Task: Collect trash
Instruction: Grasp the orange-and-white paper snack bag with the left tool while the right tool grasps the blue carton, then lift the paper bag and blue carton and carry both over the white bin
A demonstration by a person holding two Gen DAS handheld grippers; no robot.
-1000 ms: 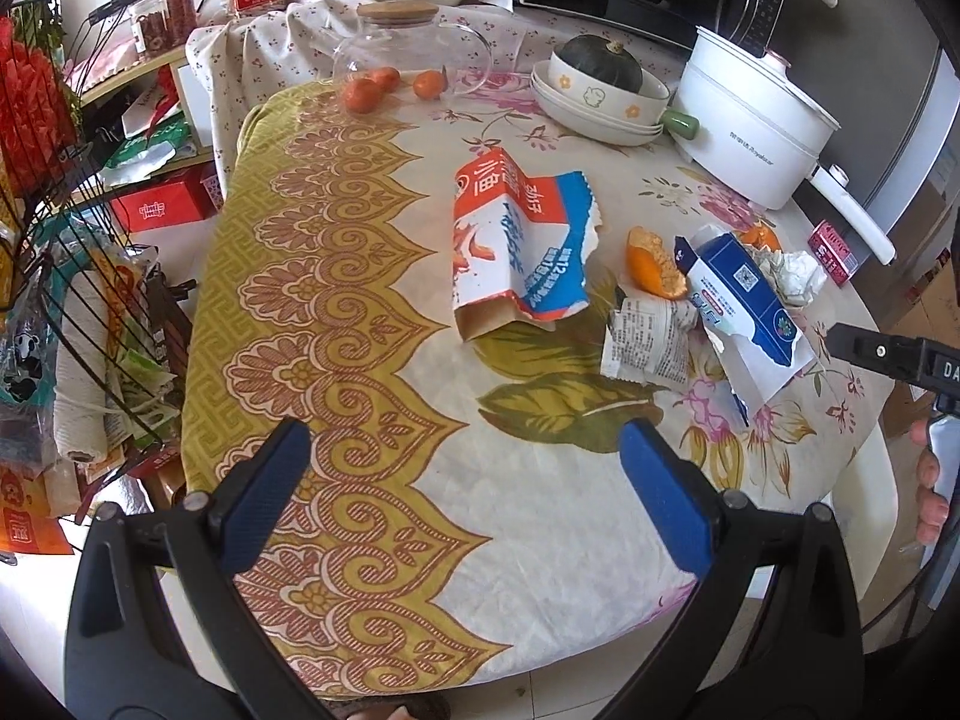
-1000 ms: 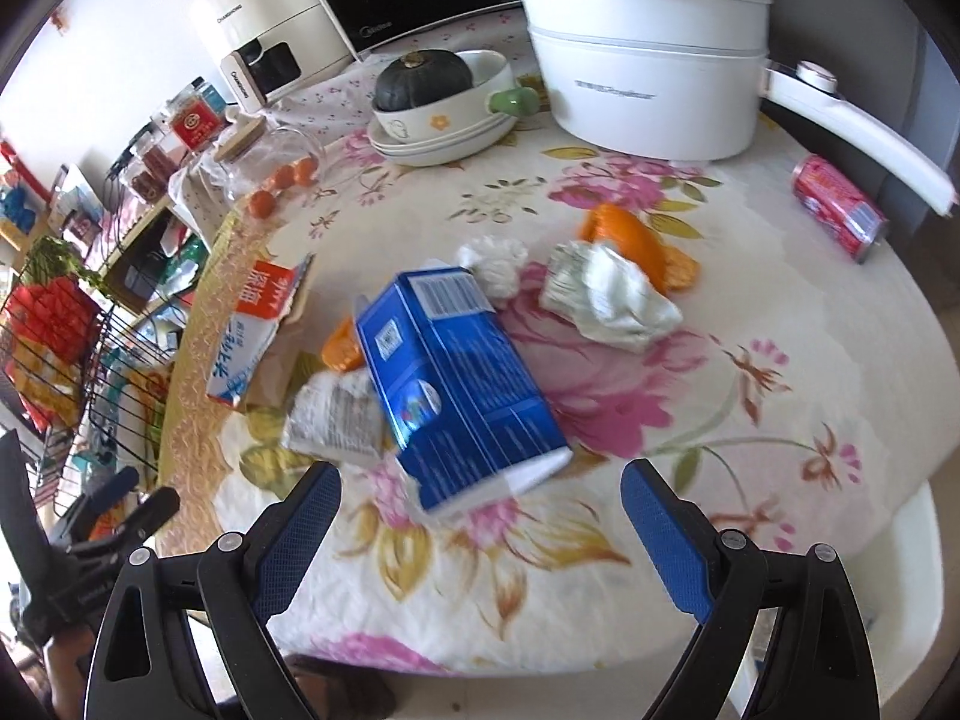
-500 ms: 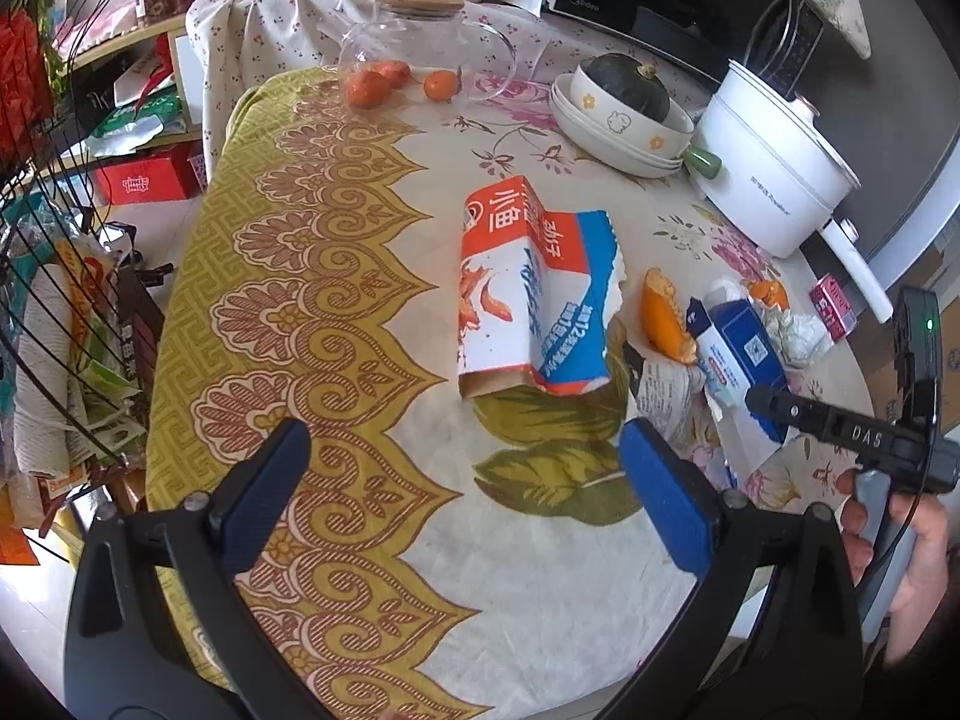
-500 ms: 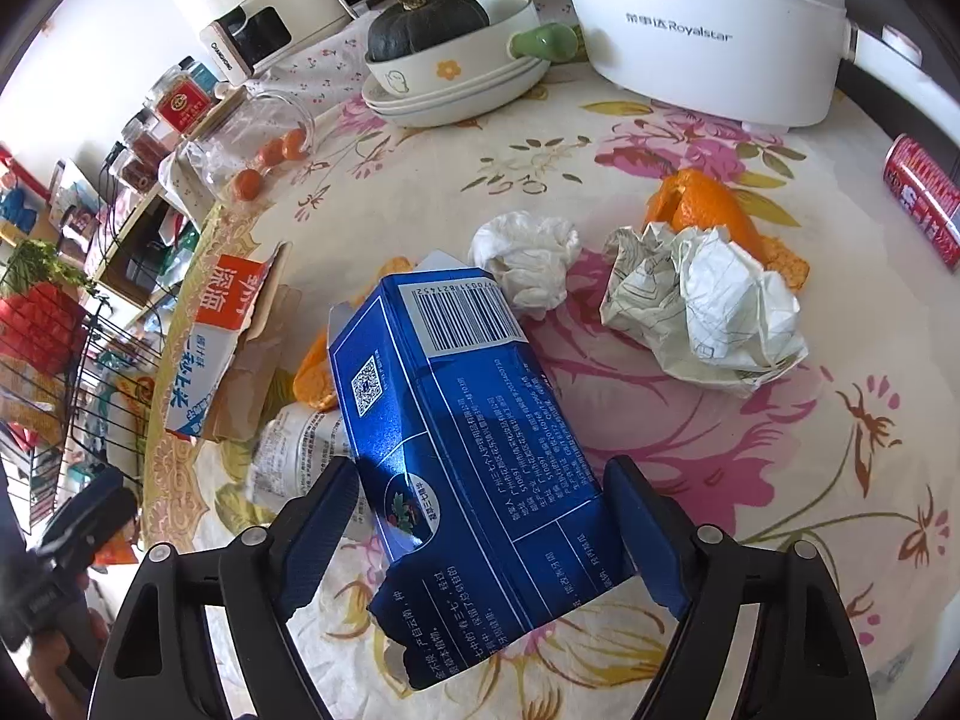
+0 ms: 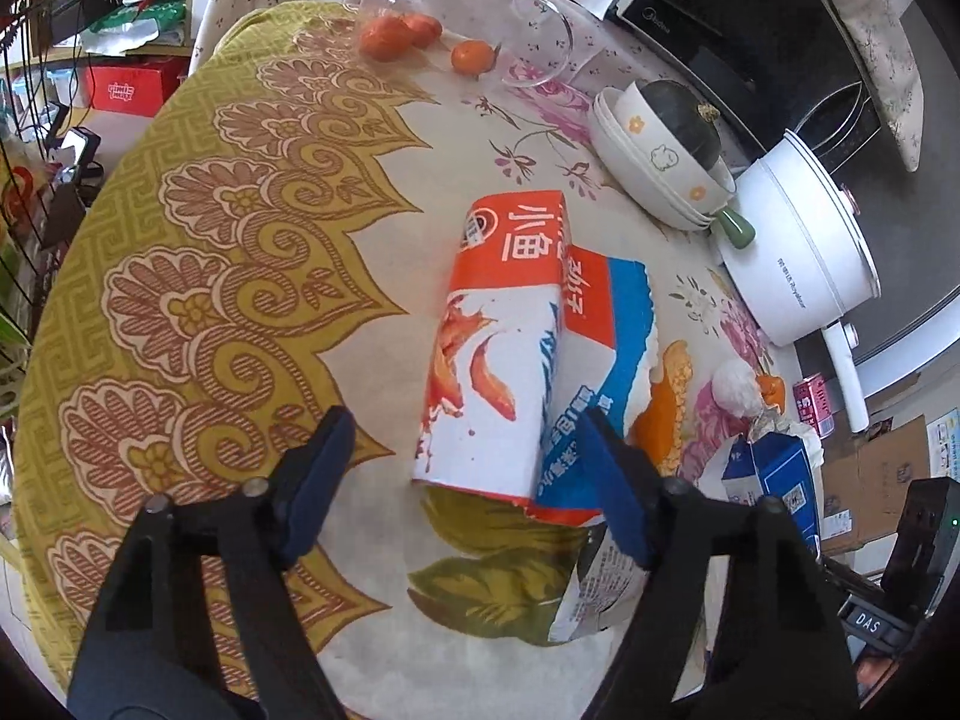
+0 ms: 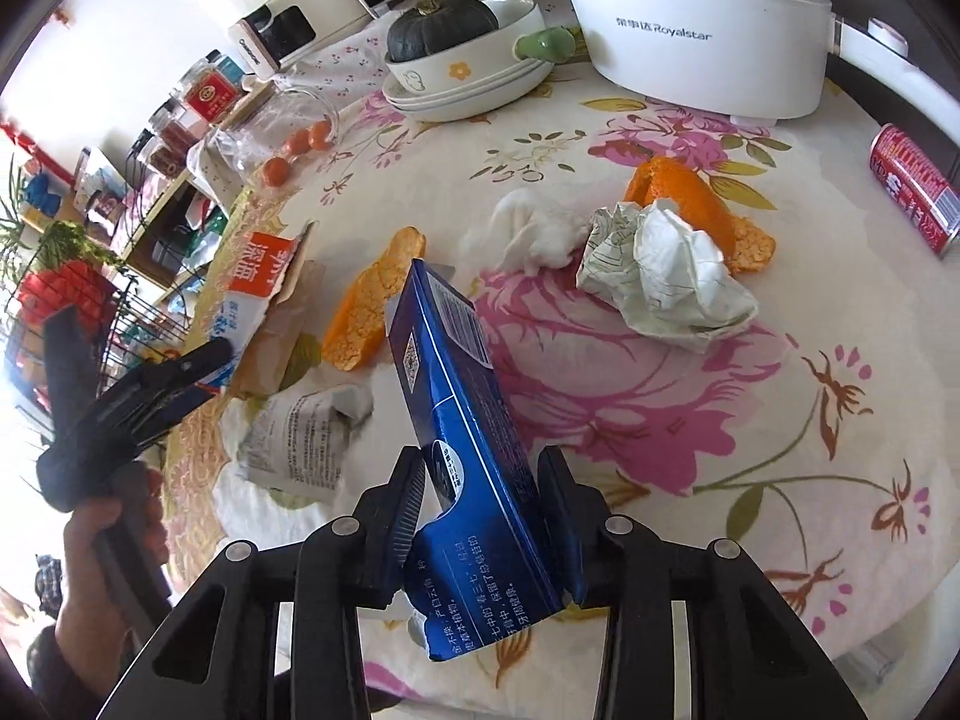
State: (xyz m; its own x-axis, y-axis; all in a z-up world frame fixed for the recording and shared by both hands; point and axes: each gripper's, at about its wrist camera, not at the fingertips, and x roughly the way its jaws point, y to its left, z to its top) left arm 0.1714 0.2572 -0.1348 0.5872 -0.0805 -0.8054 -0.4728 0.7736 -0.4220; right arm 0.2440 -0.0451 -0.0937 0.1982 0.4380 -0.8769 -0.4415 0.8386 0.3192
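a: where's the trash on the desk (image 6: 690,420)?

b: the blue carton (image 6: 474,438) is tipped up on edge between the pads of the right gripper (image 6: 486,516), whose jaws are closing on it, both pads against its sides. beside it lie a crumpled paper (image 6: 666,276), a white tissue wad (image 6: 528,234), two pieces of orange peel (image 6: 366,312) and a printed wrapper (image 6: 294,438).

a: and the left gripper (image 5: 462,474)?

b: half wide and closing, empty, hanging over the near end of the torn orange-and-blue bag (image 5: 510,360); i can't tell if the right pad touches it.

a: anything crowding them?

b: a white cooking pot (image 6: 702,18), stacked bowls (image 6: 474,72) with a dark squash (image 6: 438,30), a red can (image 6: 912,186) at the far edge, and a tipped glass jar (image 5: 474,6) with small oranges (image 5: 468,54). a hand (image 6: 102,540) holds the left gripper's handle.
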